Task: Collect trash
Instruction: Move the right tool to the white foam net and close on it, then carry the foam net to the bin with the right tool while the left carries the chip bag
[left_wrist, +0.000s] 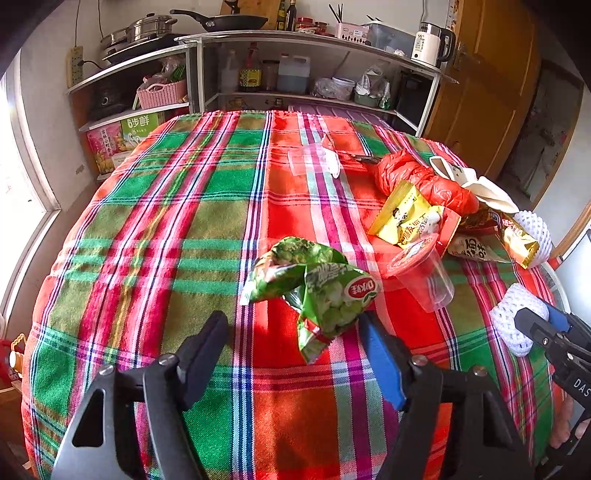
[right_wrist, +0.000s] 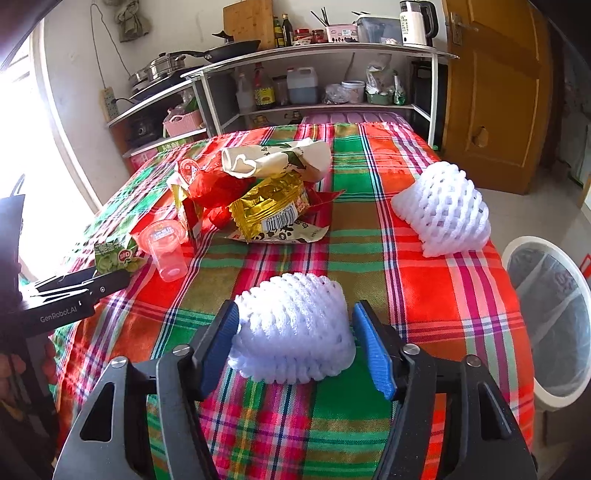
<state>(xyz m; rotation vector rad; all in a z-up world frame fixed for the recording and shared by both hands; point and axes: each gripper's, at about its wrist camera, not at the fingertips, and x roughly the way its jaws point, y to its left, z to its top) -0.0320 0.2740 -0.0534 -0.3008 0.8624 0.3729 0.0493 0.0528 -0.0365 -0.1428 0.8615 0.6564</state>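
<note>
A crumpled green snack bag (left_wrist: 314, 288) lies on the plaid tablecloth (left_wrist: 184, 229), just beyond my open left gripper (left_wrist: 291, 325); its lower end reaches between the fingers. My right gripper (right_wrist: 293, 321) is open around a white foam fruit net (right_wrist: 295, 332), with the left pad touching it. That net also shows in the left wrist view (left_wrist: 511, 317). A second foam net (right_wrist: 443, 206) lies farther right. A pile of wrappers sits behind: red plastic bag (left_wrist: 421, 181), yellow packet (left_wrist: 402, 214), gold wrapper (right_wrist: 269, 203), white bag (right_wrist: 273, 158).
A clear cup with a red lid (left_wrist: 421, 273) lies on its side by the green bag; another clear cup (left_wrist: 310, 158) lies farther back. A white-rimmed bin with a liner (right_wrist: 554, 317) stands at the table's right. Shelves with kitchenware (left_wrist: 295, 74) stand behind.
</note>
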